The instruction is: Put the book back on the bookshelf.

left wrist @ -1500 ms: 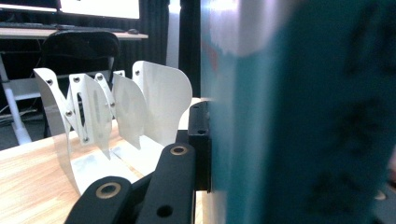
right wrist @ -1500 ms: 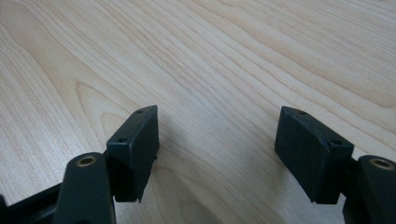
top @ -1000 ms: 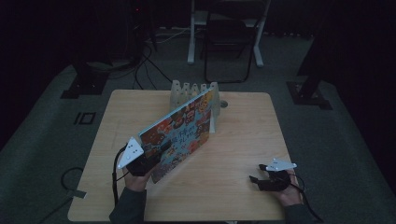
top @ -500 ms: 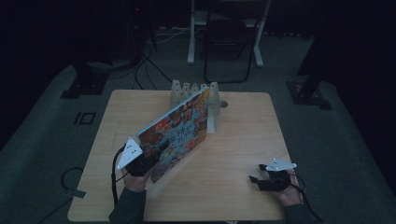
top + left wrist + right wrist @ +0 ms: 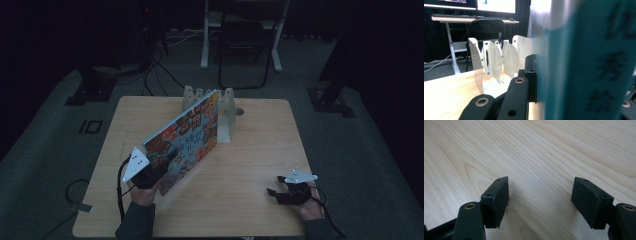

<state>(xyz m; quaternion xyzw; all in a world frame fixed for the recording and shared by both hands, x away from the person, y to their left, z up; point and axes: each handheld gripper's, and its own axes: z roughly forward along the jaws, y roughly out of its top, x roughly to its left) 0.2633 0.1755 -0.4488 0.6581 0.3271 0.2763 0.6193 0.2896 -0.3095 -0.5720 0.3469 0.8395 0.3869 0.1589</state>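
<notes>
1. High view: dim and underexposed; the floor and background sink into near-black, and the worktop is the palest area.
2. Left gripper view: brighter; the near book is strongly blurred.
3. Right gripper view: evenly lit, wood grain sharp.

Glossy book, matt wood table.

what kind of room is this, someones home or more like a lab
More likely a lab or studio workspace: a bare wooden table under dim light, cables trailing across grey carpet, and a folding chair before a desk with monitors.
</notes>
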